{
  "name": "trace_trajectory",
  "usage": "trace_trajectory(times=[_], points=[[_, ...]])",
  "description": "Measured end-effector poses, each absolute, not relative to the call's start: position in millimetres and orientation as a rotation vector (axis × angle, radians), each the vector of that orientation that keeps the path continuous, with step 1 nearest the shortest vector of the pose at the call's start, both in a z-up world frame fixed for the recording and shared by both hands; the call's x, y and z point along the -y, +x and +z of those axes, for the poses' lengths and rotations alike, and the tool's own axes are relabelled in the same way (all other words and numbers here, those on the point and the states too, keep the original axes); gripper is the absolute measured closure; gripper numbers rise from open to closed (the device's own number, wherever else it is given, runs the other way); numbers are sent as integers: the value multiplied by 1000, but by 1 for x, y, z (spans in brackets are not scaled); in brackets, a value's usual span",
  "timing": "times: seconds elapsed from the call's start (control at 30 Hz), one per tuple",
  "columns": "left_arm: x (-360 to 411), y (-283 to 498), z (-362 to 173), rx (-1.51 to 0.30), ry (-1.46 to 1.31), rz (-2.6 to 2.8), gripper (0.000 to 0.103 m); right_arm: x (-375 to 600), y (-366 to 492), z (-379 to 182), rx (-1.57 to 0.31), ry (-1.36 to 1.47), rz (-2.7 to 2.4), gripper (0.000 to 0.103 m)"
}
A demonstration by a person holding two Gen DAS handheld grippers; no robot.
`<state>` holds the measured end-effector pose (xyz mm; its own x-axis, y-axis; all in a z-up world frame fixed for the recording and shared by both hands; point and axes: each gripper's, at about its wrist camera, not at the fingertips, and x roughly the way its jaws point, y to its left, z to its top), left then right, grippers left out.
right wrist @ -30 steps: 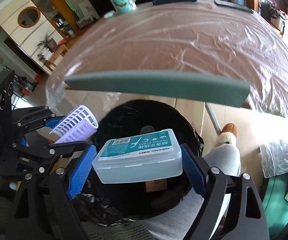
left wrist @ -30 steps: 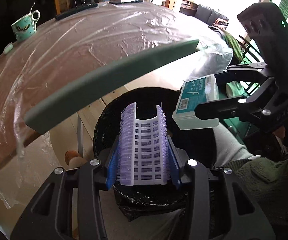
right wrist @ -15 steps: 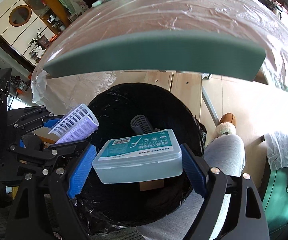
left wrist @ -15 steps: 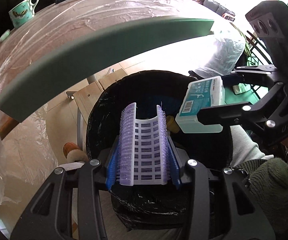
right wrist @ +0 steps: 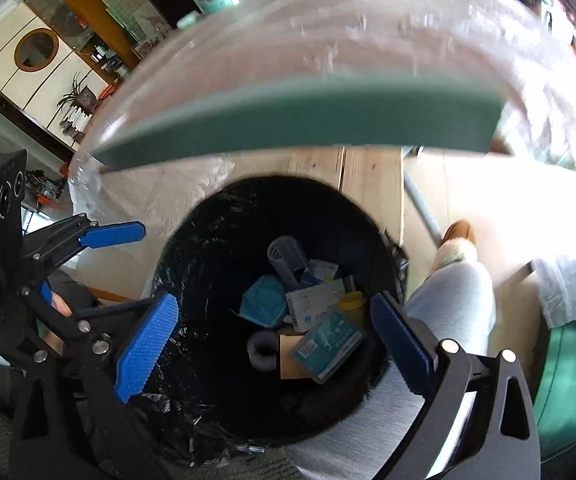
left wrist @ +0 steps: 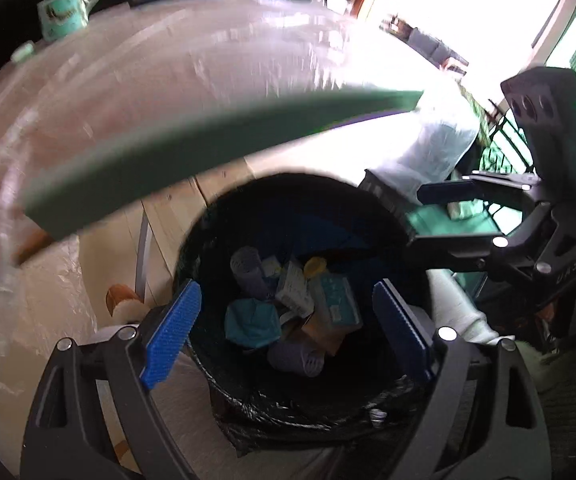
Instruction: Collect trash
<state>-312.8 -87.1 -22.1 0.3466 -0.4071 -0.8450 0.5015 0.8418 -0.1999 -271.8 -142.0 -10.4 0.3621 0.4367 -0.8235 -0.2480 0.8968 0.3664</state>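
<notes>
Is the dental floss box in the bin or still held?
In the bin: the floss box lies among trash inside the black-lined bin; right gripper jaws open, empty.

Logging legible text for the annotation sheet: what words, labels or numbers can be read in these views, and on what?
Nothing reads for certain.
Teal-label box in the bin: print too small to read.
White carton in the bin: print blurred.
Right gripper, on its body: a few raised letters, too unclear to quote.

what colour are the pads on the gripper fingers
Blue, with a fine dotted texture, on the left hand-held gripper; clearest in the left wrist view.
</notes>
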Motion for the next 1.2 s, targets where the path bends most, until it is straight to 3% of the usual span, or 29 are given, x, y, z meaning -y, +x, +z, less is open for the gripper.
trace_trajectory(times=[0.13,0.17,0.2,0.33,0.63,1.2], points=[[75,-305,40,-901,67,-577,13,147,-264,49,-932,98,422,4],[70,-296,58,-839,68,-530,7,153,-252,64,-875,83,391,4],[63,-285,72,-786,60,-491,2,158,-238,72,-841,85,362,4],[29,-214,97,-685,-3,-316,2,198,-153,82,-779,126,208,4],[-11,-64,49,-781,-96,-112,2,258,-11,39,-852,99,-20,4],[-22,-20,3,-895,-95,-46,2,272,30,2,-927,105,-61,4]])
